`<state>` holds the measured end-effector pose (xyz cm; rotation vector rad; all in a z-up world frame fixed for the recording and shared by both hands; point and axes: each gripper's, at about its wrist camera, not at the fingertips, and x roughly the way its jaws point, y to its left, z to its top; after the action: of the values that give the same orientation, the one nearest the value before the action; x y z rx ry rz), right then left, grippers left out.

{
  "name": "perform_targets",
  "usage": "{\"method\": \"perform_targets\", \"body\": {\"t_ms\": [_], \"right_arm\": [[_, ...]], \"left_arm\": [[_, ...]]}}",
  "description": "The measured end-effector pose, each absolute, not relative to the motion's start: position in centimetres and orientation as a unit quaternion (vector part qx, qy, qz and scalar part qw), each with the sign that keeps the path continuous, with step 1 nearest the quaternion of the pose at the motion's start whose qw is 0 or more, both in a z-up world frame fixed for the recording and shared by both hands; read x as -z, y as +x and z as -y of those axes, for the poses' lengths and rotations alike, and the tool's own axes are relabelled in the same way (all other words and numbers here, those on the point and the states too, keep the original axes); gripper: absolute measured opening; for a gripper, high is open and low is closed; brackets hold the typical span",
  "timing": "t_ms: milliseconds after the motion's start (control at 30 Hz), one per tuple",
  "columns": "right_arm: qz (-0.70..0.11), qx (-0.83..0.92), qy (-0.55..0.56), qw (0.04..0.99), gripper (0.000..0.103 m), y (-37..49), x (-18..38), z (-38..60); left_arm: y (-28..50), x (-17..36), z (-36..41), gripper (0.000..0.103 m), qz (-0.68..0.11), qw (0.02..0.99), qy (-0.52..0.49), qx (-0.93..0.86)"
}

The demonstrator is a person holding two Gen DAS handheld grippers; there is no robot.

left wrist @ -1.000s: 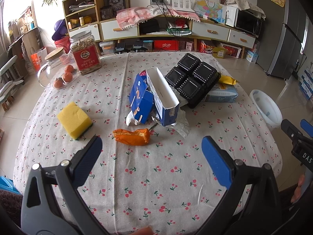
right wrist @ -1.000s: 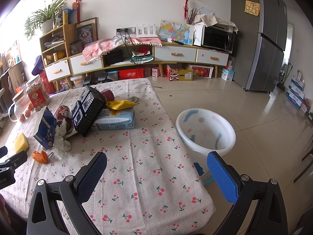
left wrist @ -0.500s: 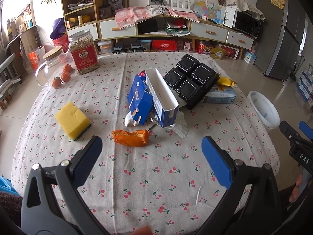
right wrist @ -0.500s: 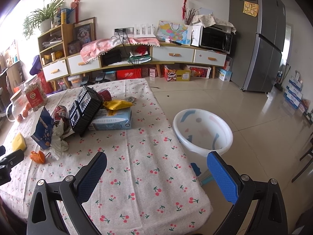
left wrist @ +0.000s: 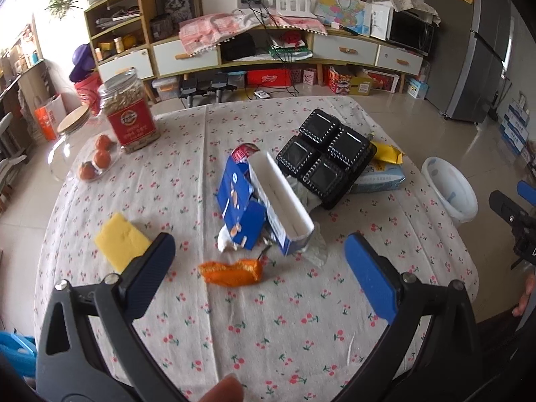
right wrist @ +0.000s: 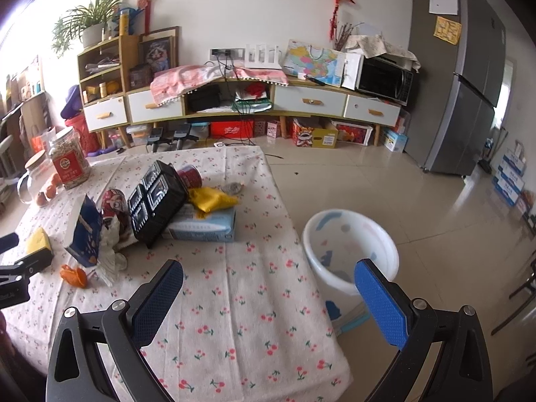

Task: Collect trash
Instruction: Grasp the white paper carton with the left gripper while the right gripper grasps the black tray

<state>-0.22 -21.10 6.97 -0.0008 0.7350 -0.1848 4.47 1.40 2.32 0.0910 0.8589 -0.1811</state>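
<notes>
The left hand-held gripper [left wrist: 256,261] hangs over the near part of the desk [left wrist: 268,328], its fingers wide apart and empty. Just beyond it lies an orange wrapper [left wrist: 231,272]. Past that, a torn blue carton [left wrist: 264,201] stands on crumpled paper, and a black tray [left wrist: 323,157] leans on a pale blue pack [left wrist: 382,179] further back, with a yellow bag [left wrist: 387,154] on top. A yellow sponge [left wrist: 120,243] sits to the left. The right hand-held gripper [right wrist: 268,289] is also spread wide, holding nothing, over the desk's right edge; a white bin [right wrist: 348,251] stands on the floor beside it.
</notes>
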Motion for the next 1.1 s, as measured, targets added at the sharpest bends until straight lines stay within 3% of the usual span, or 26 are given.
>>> {"method": "perform_targets", "body": {"t_ms": [267, 567, 633, 700, 800, 967, 1100], "right_arm": [[-0.391, 0.063, 0.005, 0.918, 0.103, 4.8, -7.3, 21.2], [-0.434, 0.035, 0.067, 0.898, 0.103, 8.3, -3.7, 22.2], [-0.446, 0.031, 0.076, 0.891, 0.103, 8.7, -3.2, 22.4], [-0.45, 0.025, 0.076, 0.889, 0.103, 9.4, -2.9, 22.1], [-0.451, 0.021, 0.063, 0.89, 0.103, 10.1, -2.8, 21.4], [-0.456, 0.001, 0.063, 0.888, 0.103, 11.1, -2.6, 19.9], [-0.453, -0.008, 0.061, 0.889, 0.103, 12.1, -2.5, 18.9]], "left_arm": [[10.6, -1.0, -2.1, 0.101, -0.486, 0.865, 0.022, 0.12], [12.4, 0.3, -2.5, 0.086, -0.508, 0.845, -0.06, 0.157], [12.7, 0.8, -1.9, 0.08, -0.514, 0.842, -0.047, 0.159], [12.9, 1.6, -1.6, 0.058, -0.53, 0.831, -0.044, 0.163], [12.7, 2.0, -1.8, 0.044, -0.541, 0.821, -0.058, 0.171], [11.1, 0.2, -2.4, 0.033, -0.51, 0.835, -0.065, 0.198], [10.1, -1.2, -3.1, 0.03, -0.479, 0.853, -0.058, 0.199]]}}
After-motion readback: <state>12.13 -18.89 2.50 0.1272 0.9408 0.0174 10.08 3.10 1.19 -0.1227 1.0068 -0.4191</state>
